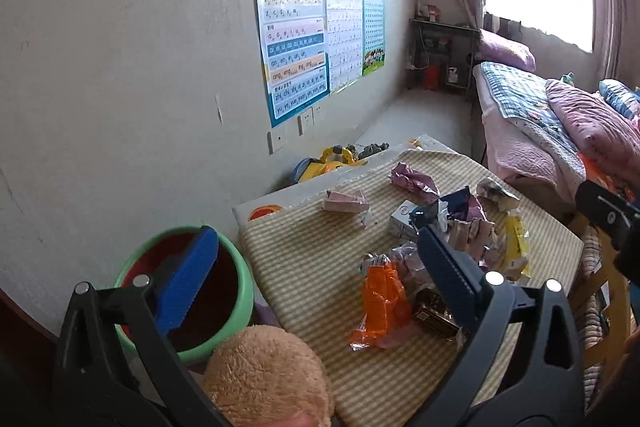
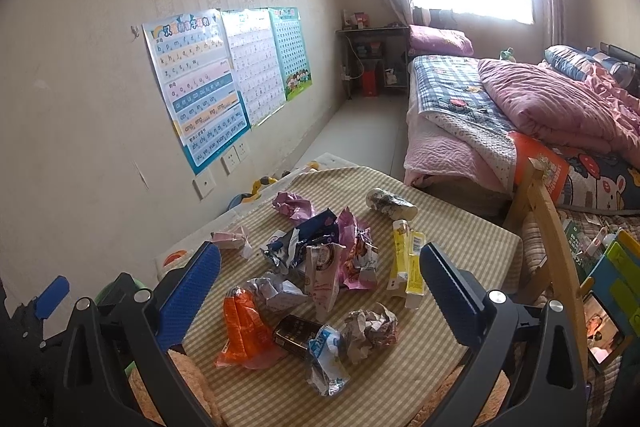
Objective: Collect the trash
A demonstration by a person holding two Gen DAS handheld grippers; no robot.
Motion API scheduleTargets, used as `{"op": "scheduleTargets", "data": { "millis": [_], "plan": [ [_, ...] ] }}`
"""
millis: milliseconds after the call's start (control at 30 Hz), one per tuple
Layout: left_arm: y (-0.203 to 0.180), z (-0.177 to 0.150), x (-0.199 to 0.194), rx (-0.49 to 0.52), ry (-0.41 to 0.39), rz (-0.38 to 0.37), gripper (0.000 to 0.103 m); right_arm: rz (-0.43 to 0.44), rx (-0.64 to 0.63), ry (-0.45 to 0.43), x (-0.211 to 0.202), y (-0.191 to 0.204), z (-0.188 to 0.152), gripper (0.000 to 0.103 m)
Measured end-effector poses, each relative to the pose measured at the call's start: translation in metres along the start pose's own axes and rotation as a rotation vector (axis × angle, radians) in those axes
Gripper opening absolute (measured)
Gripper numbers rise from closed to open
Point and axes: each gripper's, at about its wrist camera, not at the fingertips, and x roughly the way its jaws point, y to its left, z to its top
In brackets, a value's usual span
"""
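Note:
Several pieces of trash lie on a table with a yellow checked cloth (image 2: 384, 379): an orange wrapper (image 2: 244, 331), a dark box (image 2: 296, 335), a crumpled paper ball (image 2: 370, 329), a yellow carton (image 2: 408, 267) and pink wrappers (image 2: 356, 255). A green bin with a dark red inside (image 1: 200, 291) stands at the table's left edge. My left gripper (image 1: 316, 279) is open and empty, one finger over the bin, the other over the trash. My right gripper (image 2: 320, 291) is open and empty above the pile. The orange wrapper also shows in the left wrist view (image 1: 380, 303).
A tan plush toy (image 1: 264, 379) sits at the near left corner. A wooden chair (image 2: 552, 227) stands right of the table, a bed with pink quilts (image 2: 540, 107) beyond it. Posters (image 2: 208, 79) hang on the left wall. Yellow toys (image 1: 332, 159) lie behind the table.

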Motion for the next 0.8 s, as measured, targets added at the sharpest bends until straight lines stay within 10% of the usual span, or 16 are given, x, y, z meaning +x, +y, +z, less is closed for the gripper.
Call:
{"op": "scheduleTargets", "data": {
  "millis": [800],
  "plan": [
    [-0.0012,-0.0022,0.0055,0.029,0.018,0.010,0.098,-0.023,-0.003,0.023,0.0074,-0.0043,-0.0052,0.096]
  ]
}}
